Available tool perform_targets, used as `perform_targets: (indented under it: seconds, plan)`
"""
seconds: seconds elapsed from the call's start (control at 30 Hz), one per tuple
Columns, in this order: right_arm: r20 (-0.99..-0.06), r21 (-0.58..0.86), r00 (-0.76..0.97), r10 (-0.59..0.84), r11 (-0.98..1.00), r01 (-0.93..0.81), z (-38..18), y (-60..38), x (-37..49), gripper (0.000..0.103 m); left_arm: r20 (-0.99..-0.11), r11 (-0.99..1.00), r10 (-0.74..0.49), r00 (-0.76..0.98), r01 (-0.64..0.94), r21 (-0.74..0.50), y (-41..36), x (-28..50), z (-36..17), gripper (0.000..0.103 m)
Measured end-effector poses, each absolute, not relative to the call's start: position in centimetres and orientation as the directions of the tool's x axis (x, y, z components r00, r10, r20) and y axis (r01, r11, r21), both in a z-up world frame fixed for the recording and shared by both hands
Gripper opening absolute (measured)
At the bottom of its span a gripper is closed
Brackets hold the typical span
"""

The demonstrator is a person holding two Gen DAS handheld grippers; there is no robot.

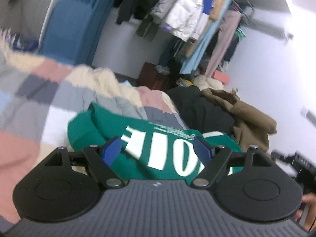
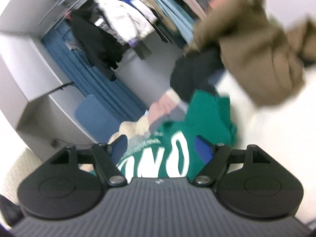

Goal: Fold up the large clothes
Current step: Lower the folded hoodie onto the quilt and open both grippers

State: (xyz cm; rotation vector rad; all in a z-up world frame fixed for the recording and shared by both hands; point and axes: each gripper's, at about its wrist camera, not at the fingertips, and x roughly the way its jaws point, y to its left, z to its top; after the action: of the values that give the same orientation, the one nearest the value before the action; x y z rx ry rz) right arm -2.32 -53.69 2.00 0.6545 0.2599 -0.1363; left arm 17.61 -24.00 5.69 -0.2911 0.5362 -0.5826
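A green sweatshirt (image 1: 138,130) with big white letters lies bunched on the bed, partly folded over itself. My left gripper (image 1: 158,152) hovers above it, its blue pads (image 1: 111,151) spread wide and holding nothing. In the right wrist view the same sweatshirt (image 2: 207,118) fills the space ahead of my right gripper (image 2: 162,148). This gripper is open too, and its pads (image 2: 203,150) stand clear of the cloth. Both views are blurred by motion.
A patchwork blanket (image 1: 39,90) in pink, grey and cream covers the bed at left. A black garment (image 1: 201,108) and a brown coat (image 1: 250,114) are heaped beyond the sweatshirt. Further back, a clothes rack (image 1: 187,13) hangs full beside a blue curtain (image 1: 94,9). A hand (image 1: 308,199) shows at the right edge.
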Motion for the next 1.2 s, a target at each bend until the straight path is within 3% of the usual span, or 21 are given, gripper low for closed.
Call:
perform_targets:
  seconds: [0.13, 0.43, 0.73, 1.2]
  plan:
    - [-0.241, 0.499, 0.97, -0.032, 0.853, 0.152, 7.0, -50.7, -4.0, 0.077, -0.365, 0.835, -0.55, 0.751, 0.483, -0.265, -24.3, 12.9, 10.6, 0.083]
    - [-0.21, 0.354, 0.978, -0.012, 0.931, 0.088, 11.0, -44.7, -8.0, 0.077, -0.311, 0.842, -0.539, 0.783, 0.517, -0.155, -22.8, 3.9, 14.8, 0.083]
    - [-0.217, 0.189, 0.976, -0.031, 0.979, 0.073, 10.0, -39.9, -11.3, 0.077, -0.303, 0.86, -0.505, 0.808, 0.502, -0.093, -21.2, -0.5, 12.7, 0.083]
    - [-0.303, 0.127, 0.95, -0.068, 0.986, 0.111, 4.7, -35.5, -12.8, 0.077, -0.311, 0.872, -0.48, 0.82, 0.484, -0.072, -18.8, -3.5, 8.1, 0.083]
